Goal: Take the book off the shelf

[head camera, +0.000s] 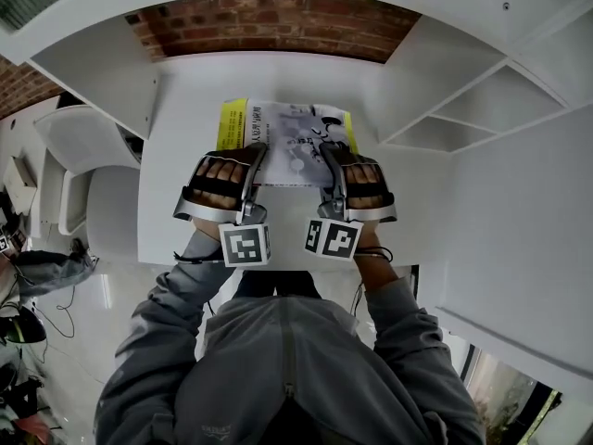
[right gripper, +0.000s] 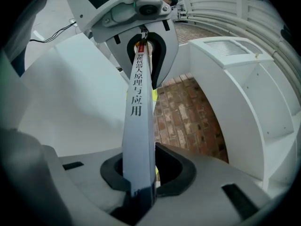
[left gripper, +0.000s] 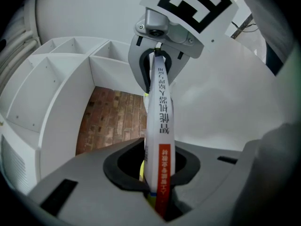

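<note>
Book [head camera: 283,142]: grey-white cover facing up, yellow strip along its left margin; held level between the 2 grippers over the white shelf board [head camera: 176,109], in front of the brick back wall [head camera: 269,21]. Whether it touches the board cannot be told.
Left gripper [head camera: 258,158]: jaws clenched on the book's near-left corner; in its own view the spine's red-banded end sits squeezed between the pads.
Right gripper [head camera: 327,158]: jaws clenched on the near-right corner; in its own view the spine's plain grey end sits between the pads.
Spine: runs straight from 1 gripper to the other, so each gripper view shows the opposite gripper at its far end.
Marker cubes [head camera: 246,246]: 1 behind each gripper, nearest the person.
Side compartments [head camera: 482,109]: white dividers to the right of the book.
Person: grey sleeves [head camera: 167,323], 1 hand in each gripper handle.
</note>
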